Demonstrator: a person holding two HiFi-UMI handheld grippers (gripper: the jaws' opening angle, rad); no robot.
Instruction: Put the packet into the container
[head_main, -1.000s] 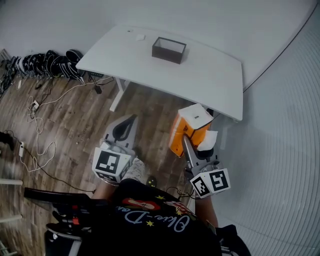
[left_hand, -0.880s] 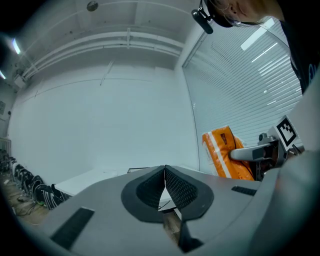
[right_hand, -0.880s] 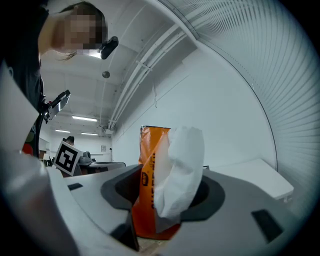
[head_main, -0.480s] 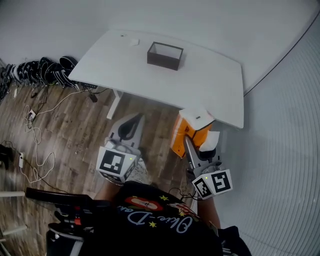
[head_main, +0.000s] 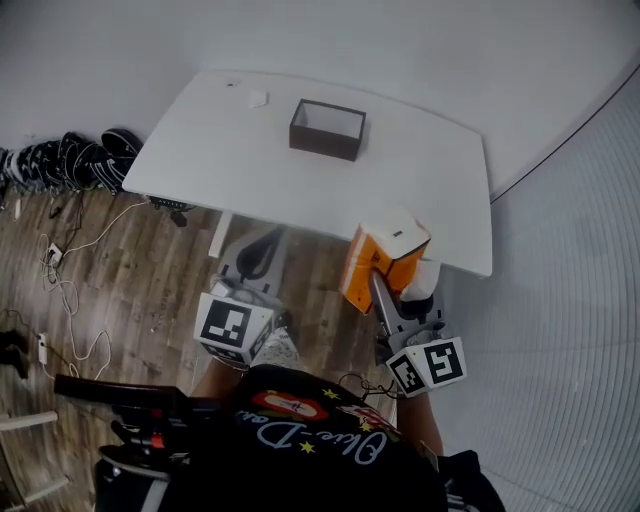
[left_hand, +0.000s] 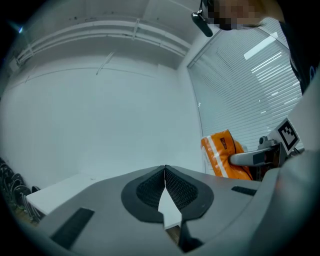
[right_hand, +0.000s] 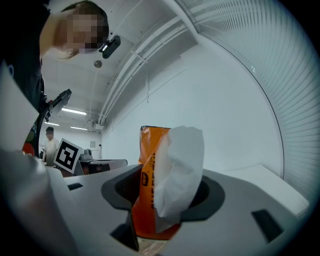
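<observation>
1. Looking down in the head view: the right gripper (head_main: 388, 285) is clamped on the orange packet (head_main: 375, 258). The packet's long axis runs on from the jaws and projects past their tips toward the table (head_main: 440, 195). The container (head_main: 327, 128), open side up, stands on the table ahead of these jaws and to their left, well apart from the packet. The left gripper (head_main: 256, 252) hangs beside the right one, below the table's near edge, with nothing at its tips.
2. Left gripper view: the jaws of the left gripper (left_hand: 164, 172) meet at the tips and hold nothing. The packet (left_hand: 221, 159) shows off to their right, upright in the right gripper (left_hand: 252, 158). The container does not show here.
3. Right gripper view: the right gripper (right_hand: 161, 200) has its jaws closed on the lower part of the packet (right_hand: 147, 170). An orange face lies toward the left jaw and a crumpled white part toward the right. Most of the packet's length stands clear beyond the tips. The container is out of sight.
4. Governing relation (judged): the packet is not in the container. The right gripper carries it, so the path to the open top runs forward and leftward from those jaws, packet end leading.
</observation>
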